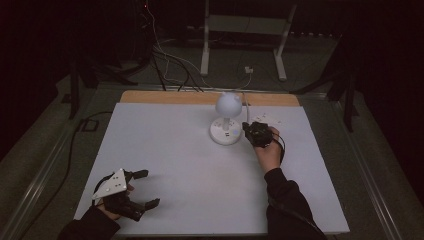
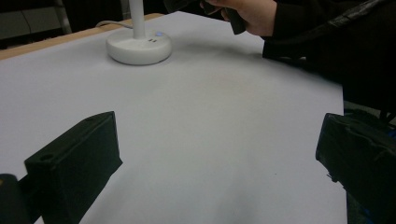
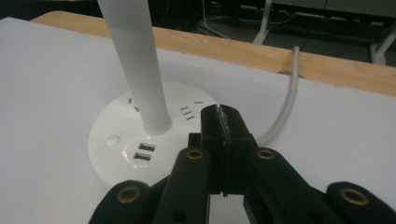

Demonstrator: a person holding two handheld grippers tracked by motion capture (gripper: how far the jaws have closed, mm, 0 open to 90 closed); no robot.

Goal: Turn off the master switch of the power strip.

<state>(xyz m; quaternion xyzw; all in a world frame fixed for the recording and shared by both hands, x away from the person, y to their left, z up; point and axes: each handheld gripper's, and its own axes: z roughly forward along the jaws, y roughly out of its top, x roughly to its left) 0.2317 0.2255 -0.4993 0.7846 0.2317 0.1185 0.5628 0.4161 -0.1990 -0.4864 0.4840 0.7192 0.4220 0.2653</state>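
Note:
A white desk lamp with a round head (image 1: 227, 104) stands on a round white base (image 1: 225, 132) at the table's far middle. The base (image 3: 116, 149) carries two USB ports, socket slots and a small round button; its stem (image 3: 137, 60) rises from the centre. My right gripper (image 1: 248, 127) is at the base's right edge. Its jaws (image 3: 223, 112) are pressed together with nothing between them, the tips just over the base's rim. My left gripper (image 1: 150, 187) rests near the table's front left, jaws wide apart (image 2: 219, 154) and empty, pointing toward the lamp base (image 2: 138, 46).
The white table top (image 1: 190, 165) has a wooden strip (image 1: 165, 97) along its far edge. The lamp's grey cable (image 3: 285, 107) runs from the base over that strip. Behind the table, cables and a white metal stand (image 1: 243, 30) sit on the floor.

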